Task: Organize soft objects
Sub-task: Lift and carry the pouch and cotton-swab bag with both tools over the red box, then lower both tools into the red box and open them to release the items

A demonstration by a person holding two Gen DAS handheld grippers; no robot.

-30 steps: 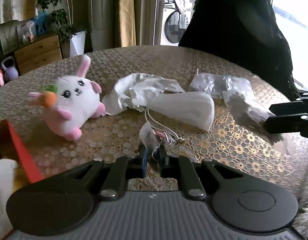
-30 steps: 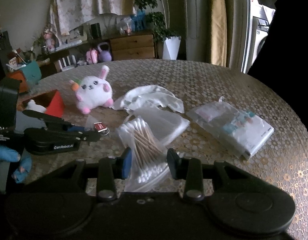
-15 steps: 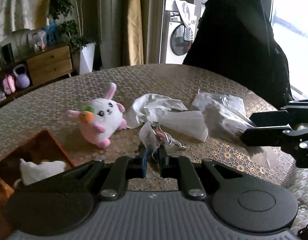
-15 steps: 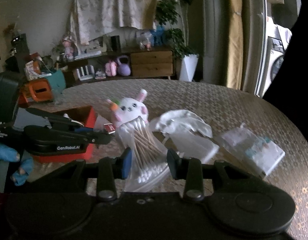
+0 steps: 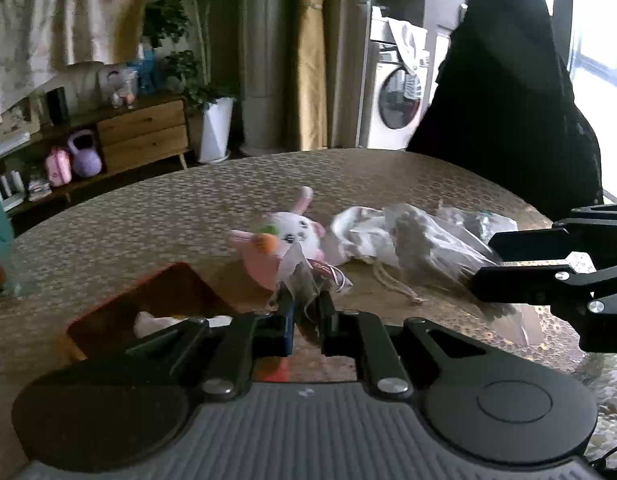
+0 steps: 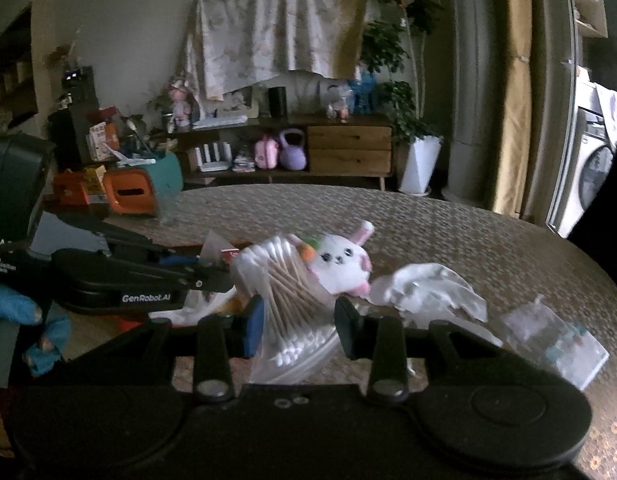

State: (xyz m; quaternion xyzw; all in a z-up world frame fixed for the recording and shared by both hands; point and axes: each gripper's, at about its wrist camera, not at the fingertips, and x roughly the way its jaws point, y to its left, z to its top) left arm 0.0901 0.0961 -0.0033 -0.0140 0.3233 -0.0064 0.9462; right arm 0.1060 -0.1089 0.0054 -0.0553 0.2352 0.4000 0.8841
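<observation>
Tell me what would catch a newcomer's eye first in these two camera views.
Probably the pink and white plush bunny with its carrot, lying mid-table on the patterned tablecloth. Next, the two loads in front of it: the right gripper is clamped on a clear bag of cotton swabs, and the left gripper pinches a small clear packet. An open red box sits at the near left.

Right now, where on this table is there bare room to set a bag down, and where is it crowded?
Free: the broad far stretch of the table behind the plush bunny, and the patch between the bunny and the red box. Crowded: the strip from the bunny through the white cloth pouch to the clear packet.
</observation>
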